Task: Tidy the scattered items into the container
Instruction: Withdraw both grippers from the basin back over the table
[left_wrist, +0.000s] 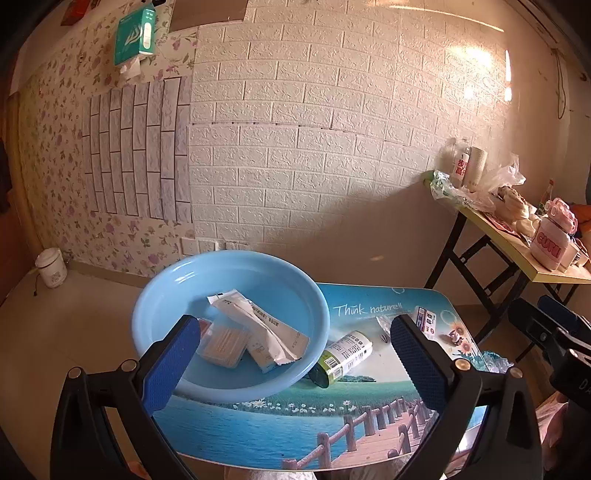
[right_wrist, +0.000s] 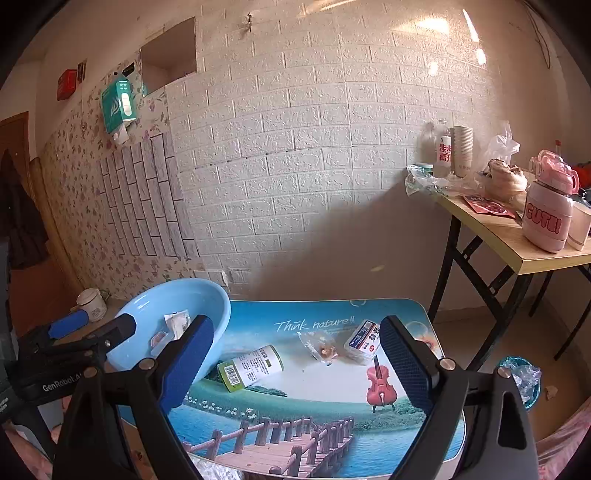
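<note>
A light blue basin (left_wrist: 288, 280) (right_wrist: 207, 295) sits at the left of the small printed table (left_wrist: 295, 424) (right_wrist: 332, 376). It holds a white sachet (left_wrist: 266, 328) and a clear box of toothpicks (left_wrist: 223, 343). On the table lie a green-capped white bottle (left_wrist: 341, 356) (right_wrist: 251, 367) on its side, a clear wrapped snack (right_wrist: 321, 349), a white-and-blue packet (left_wrist: 428, 319) (right_wrist: 364, 341) and a red violin toy (right_wrist: 380, 384). My left gripper (left_wrist: 295, 365) is open and empty over the basin's near rim. My right gripper (right_wrist: 295, 365) is open and empty above the table's middle.
A folding wooden table (right_wrist: 517, 243) at the right carries a pink "CUTE" bottle (right_wrist: 546, 214), cups and bags. A white brick wall stands behind. A white pot (left_wrist: 51, 267) is on the floor at left. A blue bin (right_wrist: 524, 376) is on the floor at right.
</note>
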